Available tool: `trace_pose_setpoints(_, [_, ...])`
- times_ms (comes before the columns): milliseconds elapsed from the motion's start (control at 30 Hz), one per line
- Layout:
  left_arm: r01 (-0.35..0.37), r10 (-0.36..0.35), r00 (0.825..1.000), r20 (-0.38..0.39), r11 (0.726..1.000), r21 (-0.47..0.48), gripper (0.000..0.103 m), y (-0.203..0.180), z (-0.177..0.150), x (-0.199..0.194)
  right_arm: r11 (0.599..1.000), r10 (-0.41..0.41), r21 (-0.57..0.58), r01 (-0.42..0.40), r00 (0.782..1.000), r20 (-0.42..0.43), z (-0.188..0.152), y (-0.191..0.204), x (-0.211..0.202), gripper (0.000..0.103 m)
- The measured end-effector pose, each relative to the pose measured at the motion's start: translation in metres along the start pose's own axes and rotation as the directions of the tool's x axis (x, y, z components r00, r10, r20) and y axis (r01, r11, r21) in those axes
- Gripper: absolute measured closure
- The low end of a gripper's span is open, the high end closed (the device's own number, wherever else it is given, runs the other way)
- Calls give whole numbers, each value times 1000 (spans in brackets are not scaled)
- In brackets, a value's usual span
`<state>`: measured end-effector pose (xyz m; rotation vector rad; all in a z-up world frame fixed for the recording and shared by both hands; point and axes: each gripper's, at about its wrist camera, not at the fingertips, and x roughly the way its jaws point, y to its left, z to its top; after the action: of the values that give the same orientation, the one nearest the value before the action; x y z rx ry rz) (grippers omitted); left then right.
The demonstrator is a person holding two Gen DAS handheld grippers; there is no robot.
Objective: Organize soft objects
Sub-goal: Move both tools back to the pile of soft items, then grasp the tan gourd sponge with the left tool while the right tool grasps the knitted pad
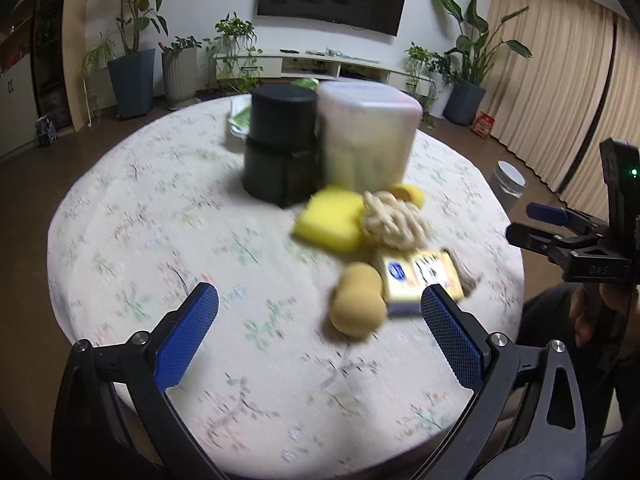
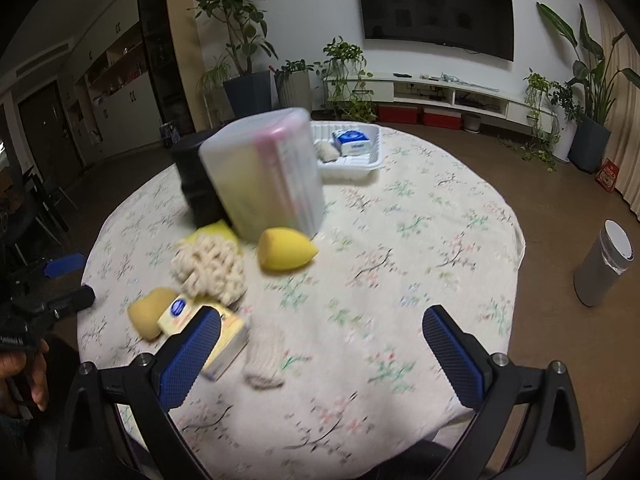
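Observation:
Soft items lie clustered on the floral tablecloth (image 1: 160, 220): a yellow block sponge (image 1: 330, 220), a cream rope knot (image 1: 394, 220), a yellow teardrop sponge (image 2: 284, 254), a tan sponge (image 1: 358, 304), a yellow tissue pack (image 1: 420, 280) and a cream knitted cloth (image 2: 264, 356). At the far side, a white tray (image 2: 352, 171) holds a blue tissue pack (image 2: 352, 142) and a small cream item (image 2: 326, 152). My left gripper (image 1: 318, 296) is open, just short of the tan sponge. My right gripper (image 2: 322, 320) is open too, its left finger in front of the yellow pack.
A black canister (image 1: 280, 144) and a translucent lidded container (image 1: 368, 132) stand together behind the cluster, between it and the tray. A grey bin (image 2: 604, 268) stands on the floor to the right. A hand (image 2: 24, 372) holds the left gripper's handle.

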<state>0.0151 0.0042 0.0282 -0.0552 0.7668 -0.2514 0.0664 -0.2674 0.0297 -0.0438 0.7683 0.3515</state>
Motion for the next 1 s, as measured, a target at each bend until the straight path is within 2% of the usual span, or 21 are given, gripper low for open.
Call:
trace_pose_setpoints(167, [17, -17, 1000, -12, 1000, -5, 0, -10, -12, 2, 998, -51, -45, 49, 997, -52, -13, 16, 4, 0])
trace_pose_setpoints(367, [31, -31, 999, -42, 999, 14, 0, -17, -20, 13, 997, -71, -44, 66, 992, -104, -24, 20, 9, 0])
trace_pose_setpoints(867, [62, -63, 987, -147, 998, -6, 0, -20, -4, 52, 989, -106, -122, 81, 970, -217, -19, 33, 49, 0])
trace_pose_setpoints(1000, [65, -63, 985, -158, 998, 9, 0, -22, 1, 61, 990, -97, -121, 67, 962, -257, -19, 32, 61, 10])
